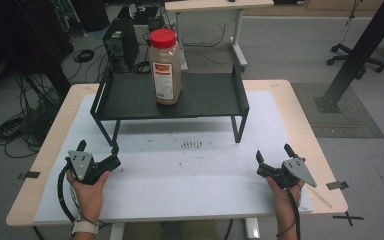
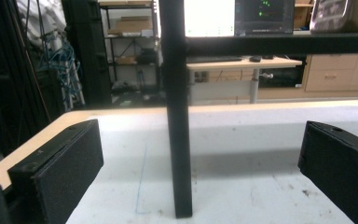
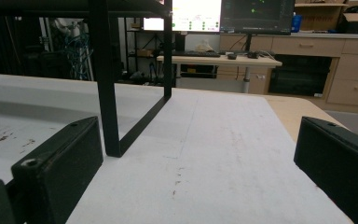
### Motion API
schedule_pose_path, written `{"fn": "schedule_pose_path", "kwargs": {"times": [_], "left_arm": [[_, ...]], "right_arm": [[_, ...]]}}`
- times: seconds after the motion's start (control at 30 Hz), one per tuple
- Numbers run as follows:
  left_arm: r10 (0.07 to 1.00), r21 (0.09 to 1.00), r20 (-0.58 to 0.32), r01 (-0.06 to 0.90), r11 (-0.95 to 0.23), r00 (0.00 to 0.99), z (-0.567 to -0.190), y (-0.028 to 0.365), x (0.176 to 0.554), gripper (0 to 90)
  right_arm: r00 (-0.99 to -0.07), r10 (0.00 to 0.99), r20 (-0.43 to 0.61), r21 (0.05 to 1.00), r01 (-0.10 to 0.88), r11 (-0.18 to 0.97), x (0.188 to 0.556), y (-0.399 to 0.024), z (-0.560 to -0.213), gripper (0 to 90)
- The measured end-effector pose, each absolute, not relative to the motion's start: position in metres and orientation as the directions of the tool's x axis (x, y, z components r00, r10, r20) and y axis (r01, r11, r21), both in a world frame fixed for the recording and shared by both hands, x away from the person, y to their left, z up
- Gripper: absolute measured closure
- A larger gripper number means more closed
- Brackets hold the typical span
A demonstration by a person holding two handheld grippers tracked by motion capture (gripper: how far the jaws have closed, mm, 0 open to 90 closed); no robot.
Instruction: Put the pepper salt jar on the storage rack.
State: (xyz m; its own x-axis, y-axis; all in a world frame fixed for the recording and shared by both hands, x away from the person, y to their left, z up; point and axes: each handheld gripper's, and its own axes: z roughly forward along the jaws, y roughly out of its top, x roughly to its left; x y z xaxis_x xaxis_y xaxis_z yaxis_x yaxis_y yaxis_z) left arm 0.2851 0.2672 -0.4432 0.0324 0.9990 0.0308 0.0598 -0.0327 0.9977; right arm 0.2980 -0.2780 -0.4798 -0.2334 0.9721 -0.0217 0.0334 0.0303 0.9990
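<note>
A tall spice jar [image 1: 165,67] with a red lid stands upright on top of a black metal rack [image 1: 205,97] at the back of the table. My left gripper [image 1: 98,146] rests low on the white mat, in front of the rack's front left leg [image 2: 177,140], open with nothing between its jaws. My right gripper [image 1: 272,151] is held near the table's right front, also open and holding nothing. In the right gripper view, the rack's right leg [image 3: 107,93] stands ahead and left of that gripper [image 3: 198,144]. In the left gripper view, the left gripper [image 2: 200,140] faces its leg straight on.
A white mat [image 1: 180,165] with dark scuff marks covers the wooden table [image 1: 300,120]. Bare mat lies between the two grippers and under the rack. Beyond the table are a computer tower [image 1: 121,47], floor cables and a desk [image 1: 215,6].
</note>
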Motion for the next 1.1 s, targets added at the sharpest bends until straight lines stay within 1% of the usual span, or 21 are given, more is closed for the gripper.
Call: {"fn": "schedule_pose_path", "kwargs": {"times": [0.17,0.3,0.43,0.7,0.77,0.93,1.03,1.1], "left_arm": [[0.999,0.997,0.026,0.077,-0.028,0.028,-0.452,0.268,0.286,0.4],[0.999,0.994,0.040,0.098,-0.043,0.034,-0.458,0.268,0.284,0.3],[0.999,0.995,0.026,0.094,-0.029,0.032,-0.462,0.268,0.283,0.5],[0.999,0.993,0.020,0.118,-0.024,0.032,-0.476,0.270,0.278,0.5],[1.000,0.996,0.005,0.089,-0.007,0.021,-0.477,0.271,0.276,0.7],[1.000,0.998,0.018,0.062,-0.020,0.026,-0.478,0.270,0.274,0.9],[0.999,0.999,-0.029,0.035,0.028,0.038,-0.480,0.274,0.272,1.7],[0.999,0.999,-0.024,0.031,0.022,0.042,-0.480,0.274,0.271,1.5]], "right_arm": [[-0.234,0.972,-0.022,0.999,0.034,0.031,0.298,-0.278,-0.480,1.3],[-0.233,0.972,-0.025,0.999,0.034,0.033,0.298,-0.278,-0.480,1.3],[-0.233,0.972,-0.027,0.999,0.035,0.036,0.298,-0.278,-0.480,1.3],[-0.232,0.972,-0.032,0.999,0.035,0.041,0.298,-0.277,-0.480,1.3],[-0.231,0.972,-0.032,0.998,0.036,0.041,0.298,-0.277,-0.480,1.3],[-0.233,0.972,-0.034,0.998,0.040,0.044,0.298,-0.277,-0.480,1.3],[-0.232,0.972,-0.038,0.998,0.039,0.048,0.298,-0.277,-0.479,1.3],[-0.233,0.972,-0.041,0.998,0.040,0.052,0.298,-0.276,-0.479,1.3]]}}
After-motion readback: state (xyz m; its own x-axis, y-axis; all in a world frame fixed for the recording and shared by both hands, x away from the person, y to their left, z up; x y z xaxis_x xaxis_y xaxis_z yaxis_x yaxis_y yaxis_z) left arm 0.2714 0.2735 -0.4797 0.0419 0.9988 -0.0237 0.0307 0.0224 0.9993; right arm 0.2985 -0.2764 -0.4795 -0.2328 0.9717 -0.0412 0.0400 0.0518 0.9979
